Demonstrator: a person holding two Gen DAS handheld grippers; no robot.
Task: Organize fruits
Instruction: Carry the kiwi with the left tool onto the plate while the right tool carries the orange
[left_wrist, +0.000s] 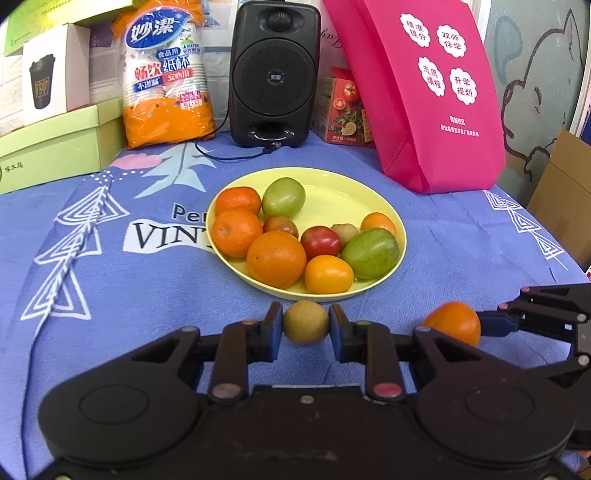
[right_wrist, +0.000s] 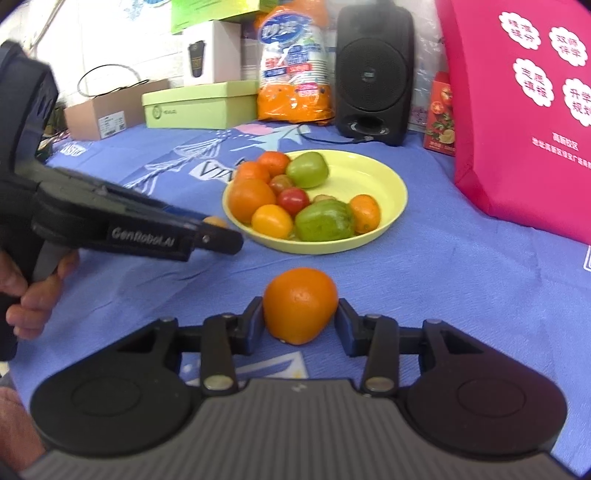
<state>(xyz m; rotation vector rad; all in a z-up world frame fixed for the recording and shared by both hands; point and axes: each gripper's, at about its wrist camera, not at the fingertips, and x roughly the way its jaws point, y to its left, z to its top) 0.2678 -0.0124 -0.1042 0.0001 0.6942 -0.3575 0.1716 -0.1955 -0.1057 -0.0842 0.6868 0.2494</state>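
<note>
Two fruits remain off my yellow plate (left_wrist: 388, 206): left gripper (left_wrist: 306, 325) pinching a kiwi (left_wrist: 306, 322), right gripper (right_wrist: 300, 317) clamping an orange (right_wrist: 300, 304).

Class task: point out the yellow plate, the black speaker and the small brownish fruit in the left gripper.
yellow plate (left_wrist: 343, 192): left wrist view, bare inner surface behind the fruit.
black speaker (left_wrist: 274, 74): left wrist view, round front grille.
small brownish fruit (left_wrist: 306, 322): left wrist view, centre of its skin.
</note>
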